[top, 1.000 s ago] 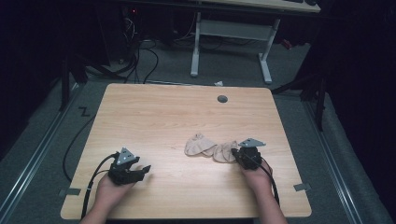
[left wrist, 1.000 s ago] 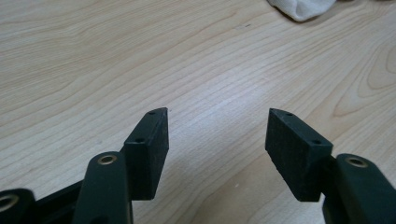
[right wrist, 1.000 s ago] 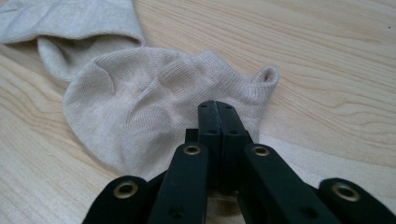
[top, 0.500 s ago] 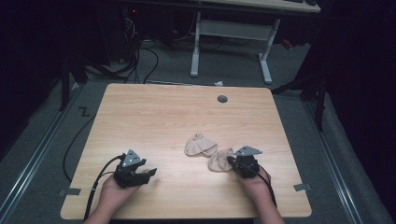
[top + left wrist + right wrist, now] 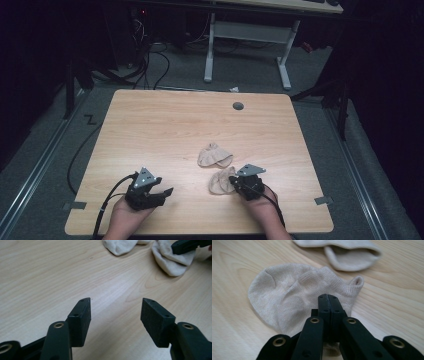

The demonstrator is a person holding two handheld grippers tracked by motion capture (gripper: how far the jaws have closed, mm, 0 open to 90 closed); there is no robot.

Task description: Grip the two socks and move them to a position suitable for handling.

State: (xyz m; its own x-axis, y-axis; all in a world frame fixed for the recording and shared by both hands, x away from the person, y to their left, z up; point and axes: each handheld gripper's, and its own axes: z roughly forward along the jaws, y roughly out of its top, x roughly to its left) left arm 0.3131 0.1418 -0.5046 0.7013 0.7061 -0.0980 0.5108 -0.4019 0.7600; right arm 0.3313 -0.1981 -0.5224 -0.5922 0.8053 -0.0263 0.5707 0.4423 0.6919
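A wooden table (image 5: 165, 125) carries two beige socks. The farther sock (image 5: 215, 155) lies flat near the middle. The nearer sock (image 5: 220, 181) (image 5: 294, 290) sits just in front of it, toward the person's edge, pinched at its rim by the right gripper (image 5: 235, 183) (image 5: 328, 302), whose jaws are closed on the fabric. The left gripper (image 5: 167, 191) (image 5: 115, 312) hovers well apart over bare wood, jaws spread wide and holding nothing.

socks (image 5: 294, 292): plain beige | table (image 5: 165, 130): light wood grain | fingers (image 5: 80, 320): black
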